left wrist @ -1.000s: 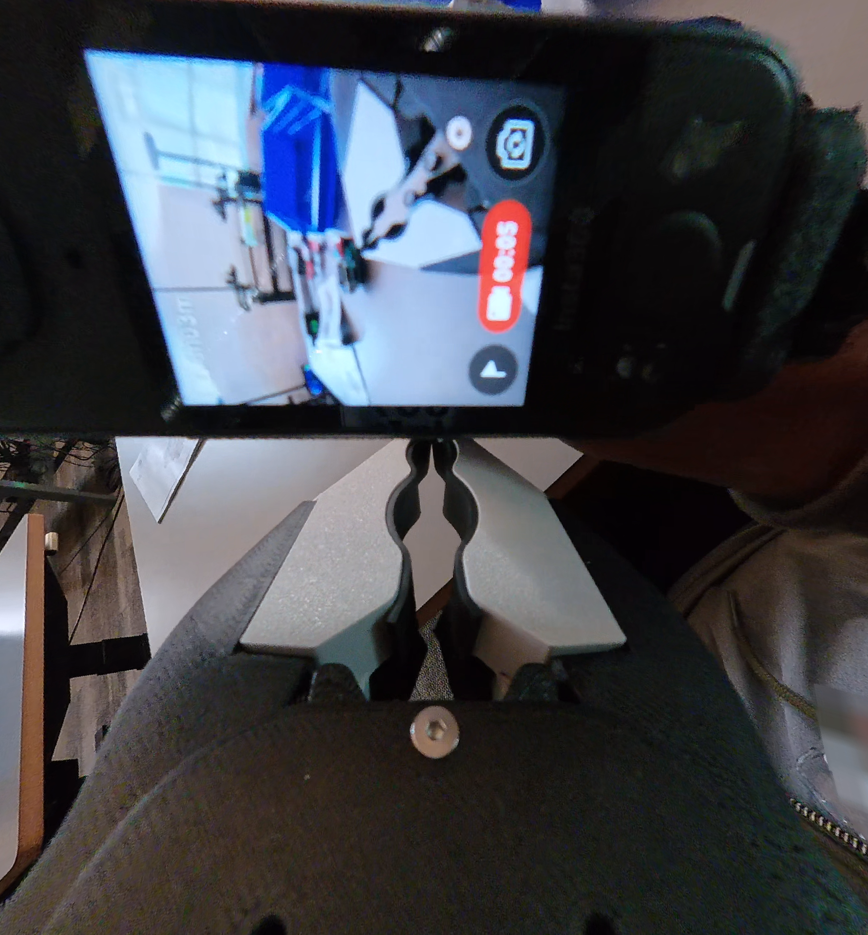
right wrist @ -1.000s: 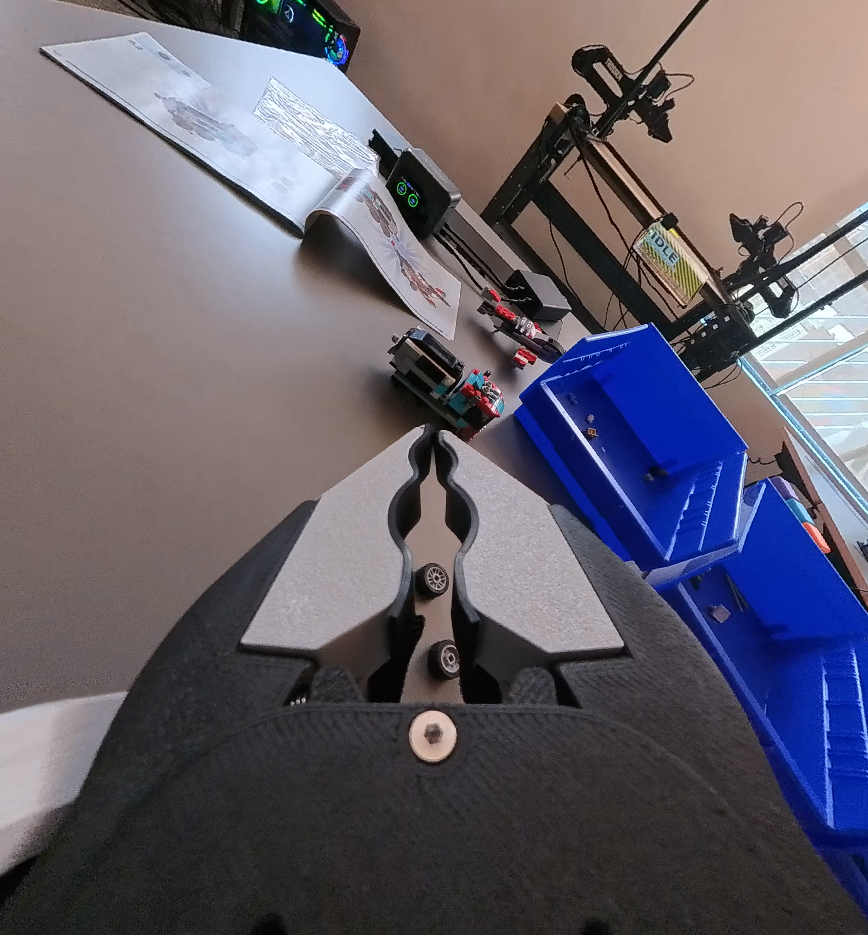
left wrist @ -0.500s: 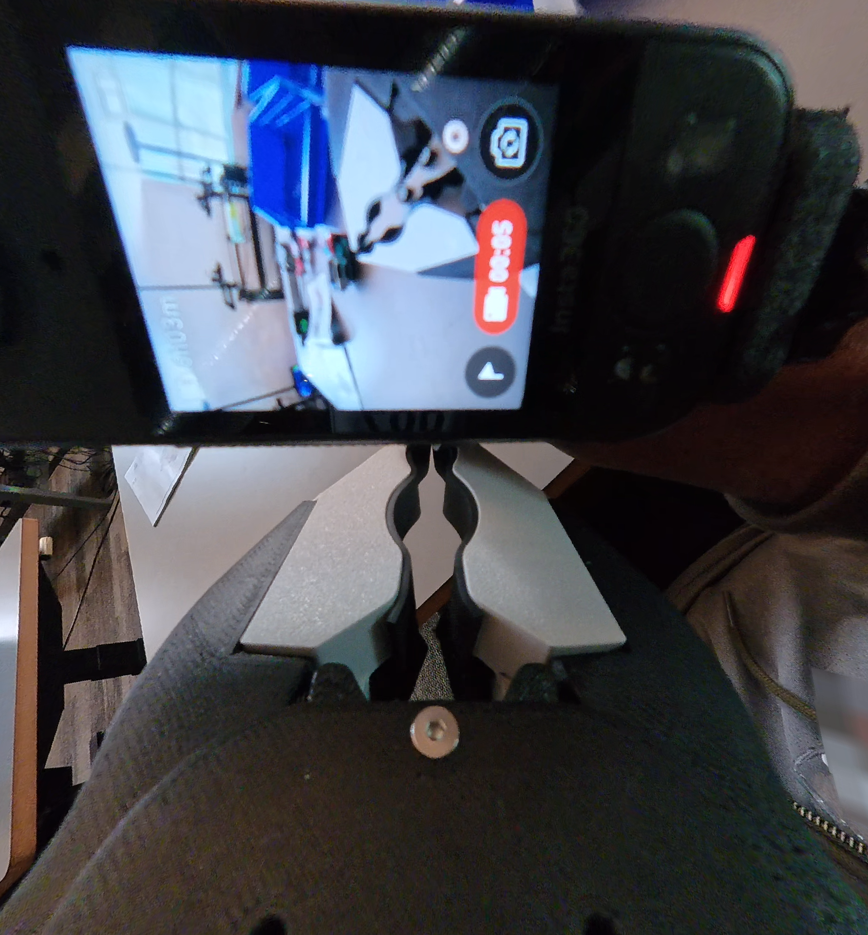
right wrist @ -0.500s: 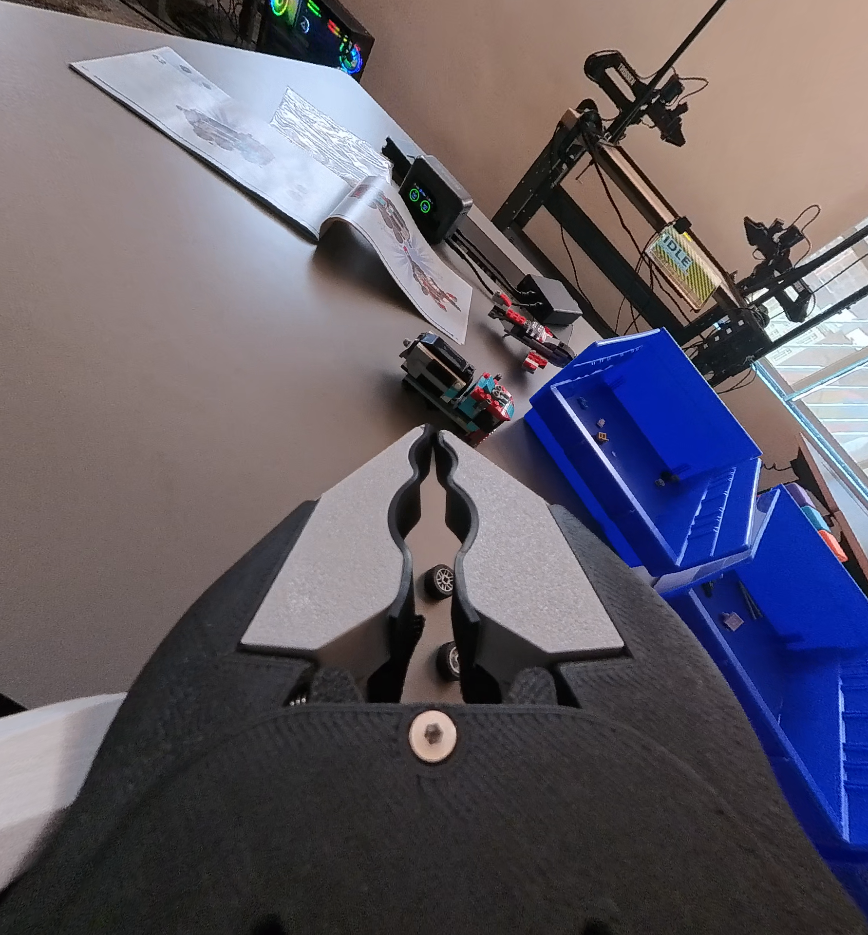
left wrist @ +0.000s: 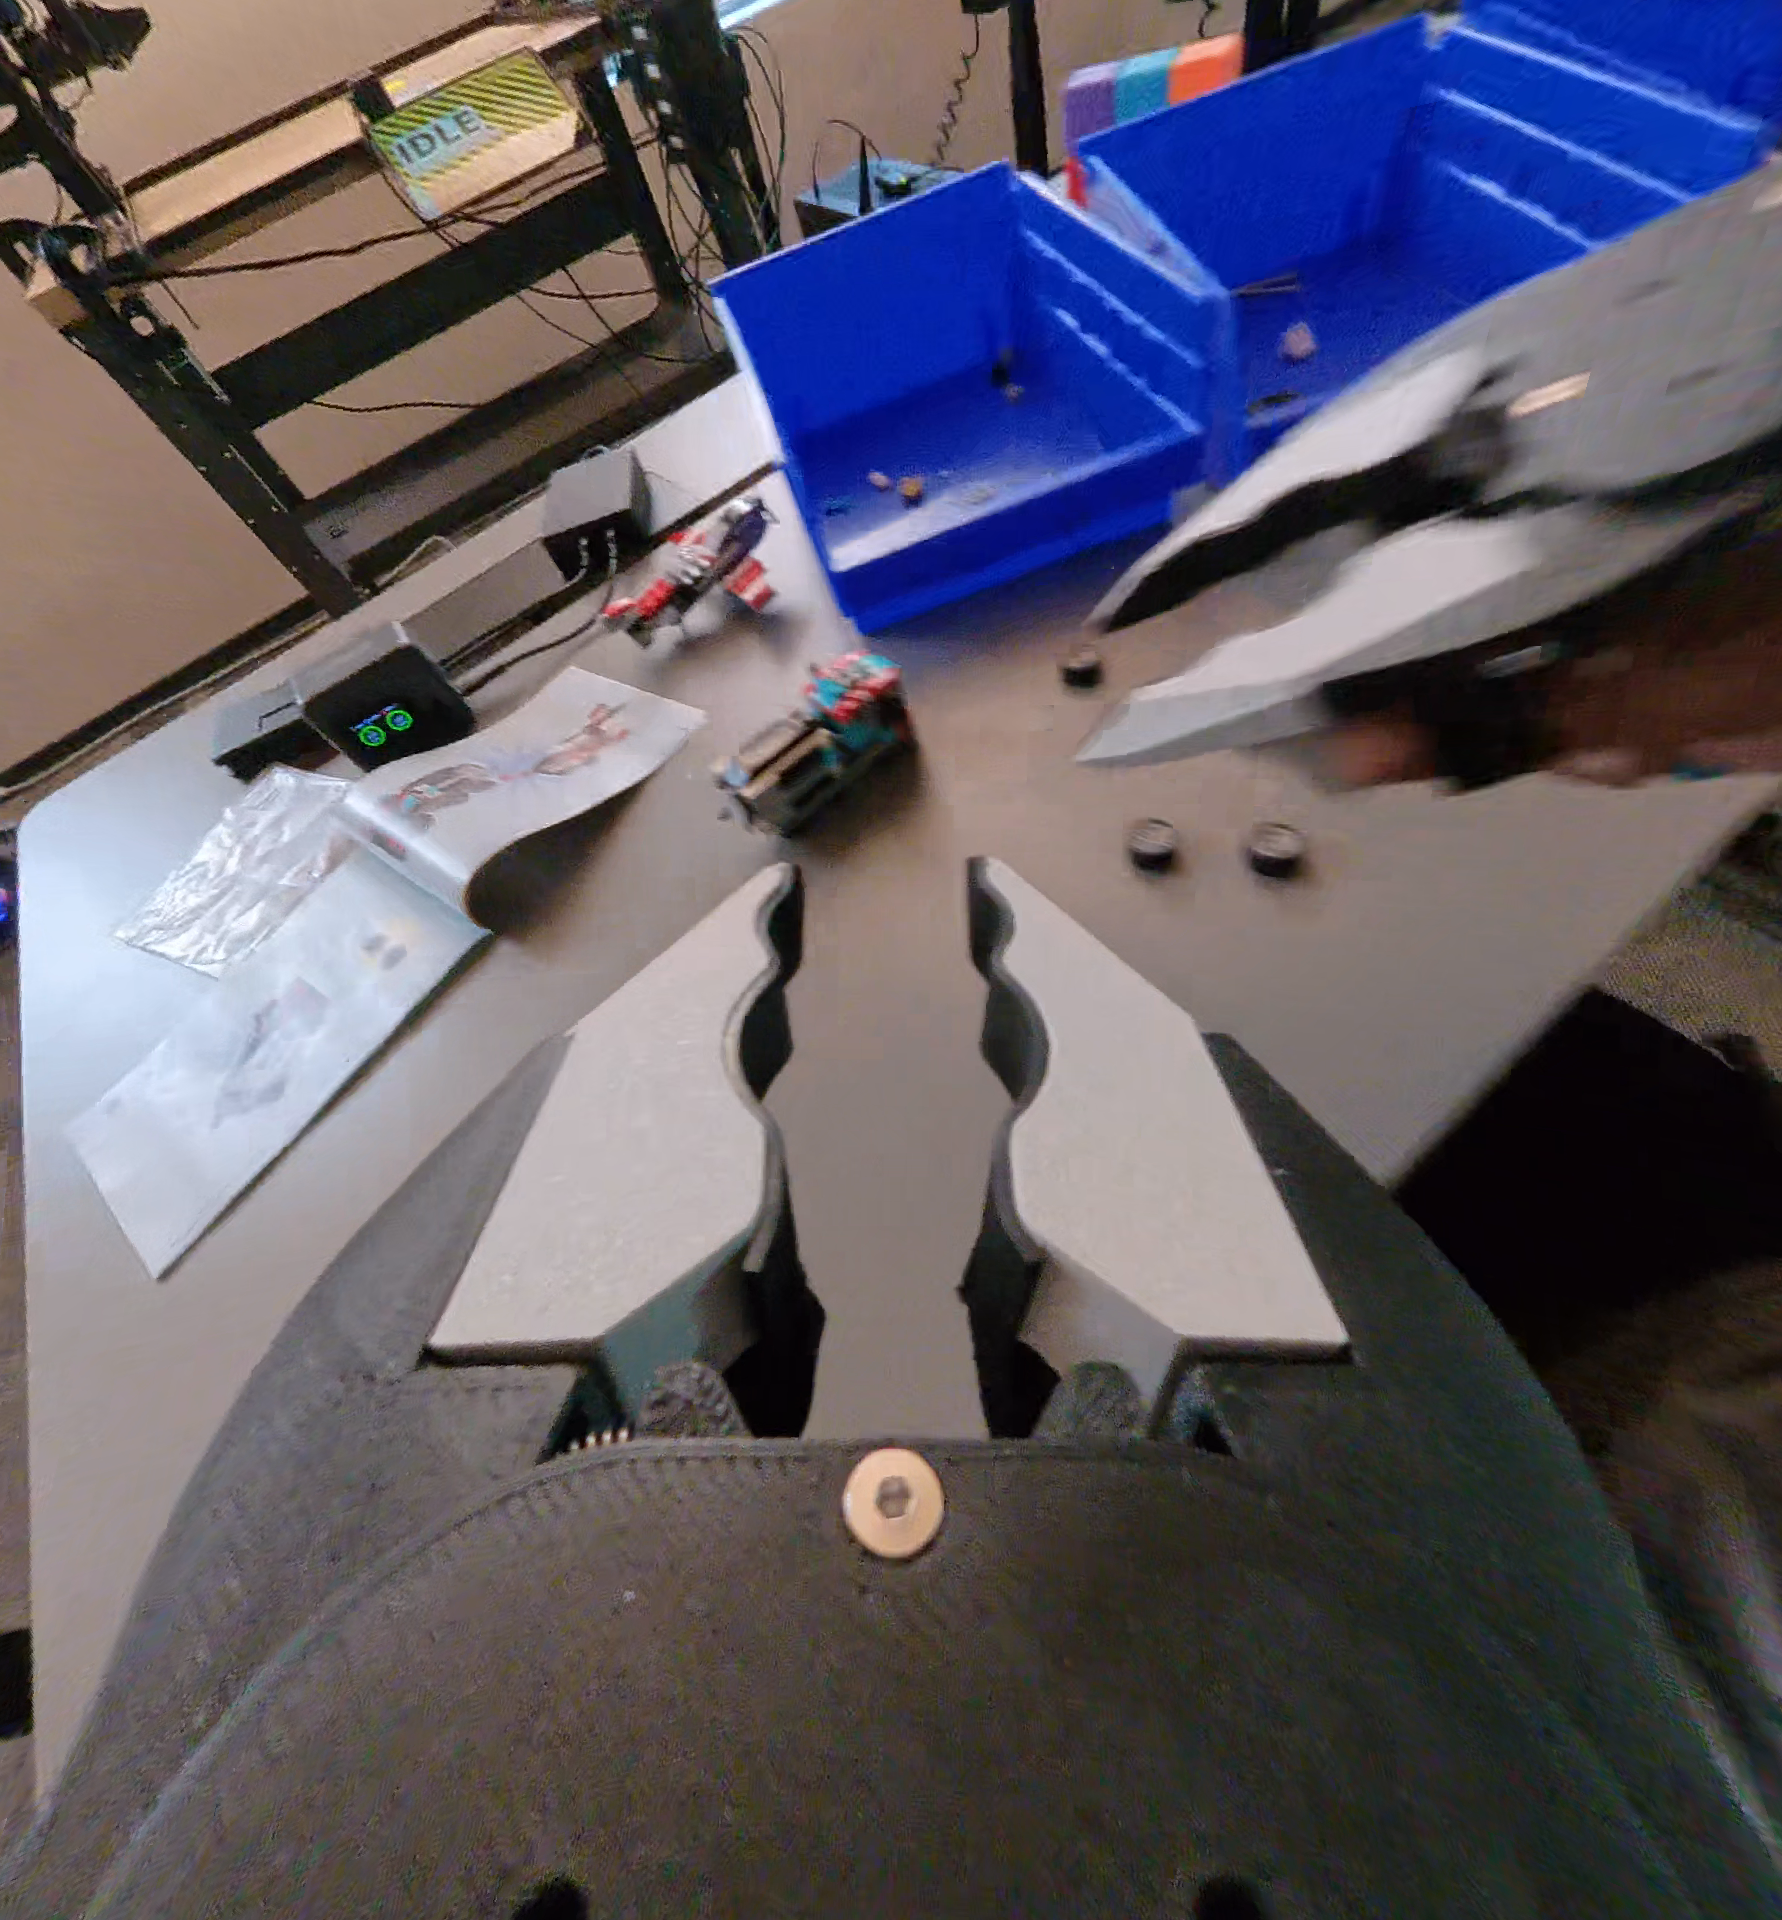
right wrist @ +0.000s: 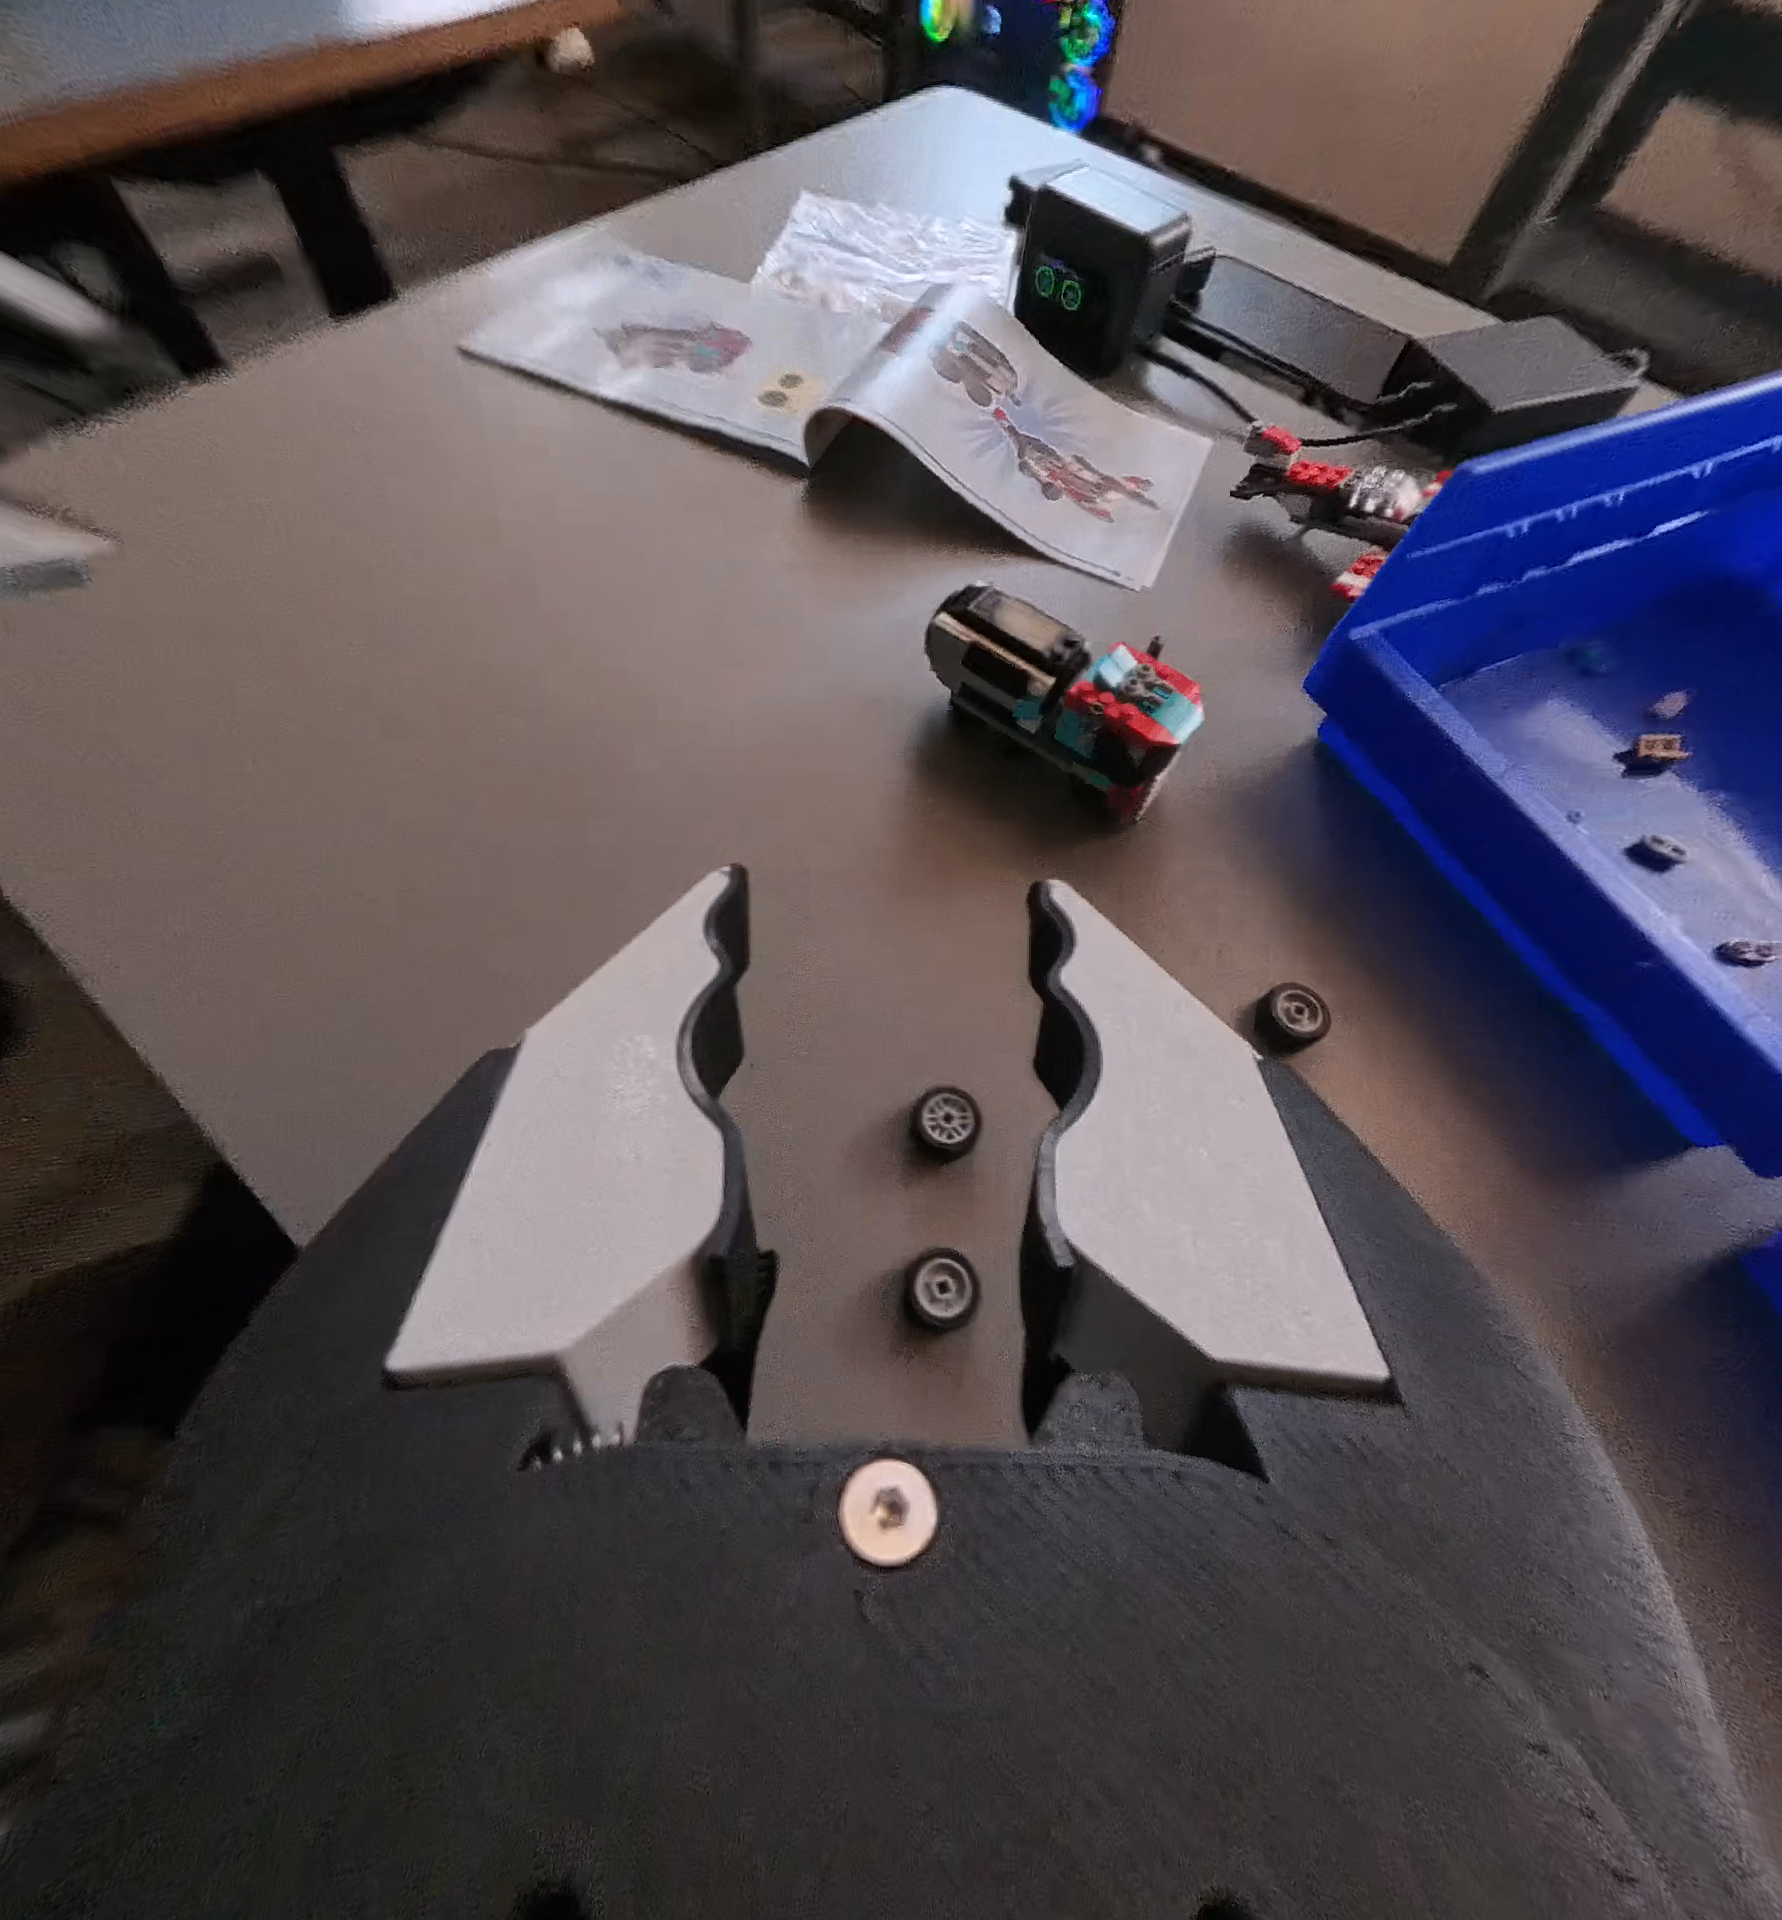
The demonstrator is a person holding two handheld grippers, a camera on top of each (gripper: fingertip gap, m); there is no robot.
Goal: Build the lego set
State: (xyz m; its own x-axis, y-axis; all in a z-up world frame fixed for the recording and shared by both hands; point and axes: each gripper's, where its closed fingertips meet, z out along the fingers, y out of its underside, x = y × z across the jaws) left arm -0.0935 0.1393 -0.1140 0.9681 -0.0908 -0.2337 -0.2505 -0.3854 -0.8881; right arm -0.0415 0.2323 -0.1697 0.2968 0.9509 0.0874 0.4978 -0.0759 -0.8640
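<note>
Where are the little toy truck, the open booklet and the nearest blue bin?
toy truck (right wrist: pixel 1063 707), right wrist view, on its middle.
open booklet (right wrist: pixel 1022 436), right wrist view, on its raised page.
blue bin (left wrist: pixel 970 312), left wrist view, on its back wall.

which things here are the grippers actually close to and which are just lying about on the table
Close to the grippers:
- open right gripper, over two small black toy wheels lying loose, untouched
- third black wheel, beside it
- open left gripper, empty
- red and teal brick-built truck

Lying about:
- open paper instruction booklet
- blue plastic bins
- black box with green display
</note>
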